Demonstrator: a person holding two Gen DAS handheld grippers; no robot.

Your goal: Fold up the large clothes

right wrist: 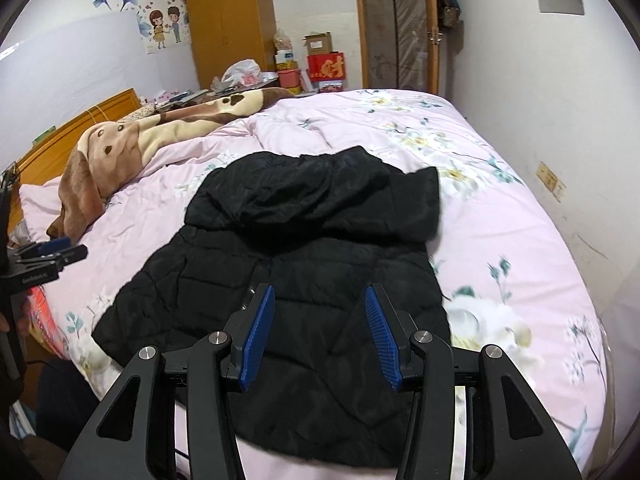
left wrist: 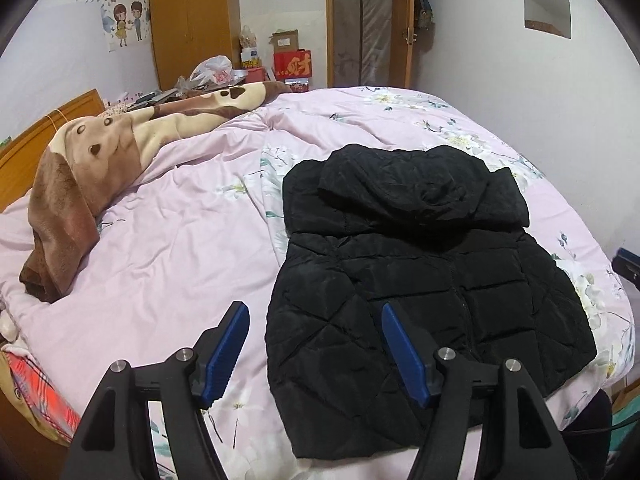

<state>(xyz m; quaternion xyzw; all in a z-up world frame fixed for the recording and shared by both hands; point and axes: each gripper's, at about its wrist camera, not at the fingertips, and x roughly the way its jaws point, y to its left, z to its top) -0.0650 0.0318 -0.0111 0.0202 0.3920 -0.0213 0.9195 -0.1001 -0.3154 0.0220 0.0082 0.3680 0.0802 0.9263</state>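
A black quilted hooded jacket (left wrist: pixel 420 280) lies flat on the pink floral quilt (left wrist: pixel 180 240), sleeves folded in, hood folded down over its top. My left gripper (left wrist: pixel 314 316) is open and empty, hovering over the jacket's near left edge. In the right wrist view the jacket (right wrist: pixel 312 248) fills the middle. My right gripper (right wrist: pixel 320 300) is open and empty above the jacket's lower half. The left gripper also shows at the left edge of the right wrist view (right wrist: pixel 60 250), and the right gripper's tip shows at the right edge of the left wrist view (left wrist: pixel 628 266).
A brown and cream plush blanket (left wrist: pixel 92 168) lies bunched at the bed's left by the wooden headboard (left wrist: pixel 36 144). A wardrobe (left wrist: pixel 192 20), boxes (left wrist: pixel 292 62) and a door (left wrist: pixel 368 24) stand beyond the bed. A white wall (right wrist: pixel 540 80) runs along the right.
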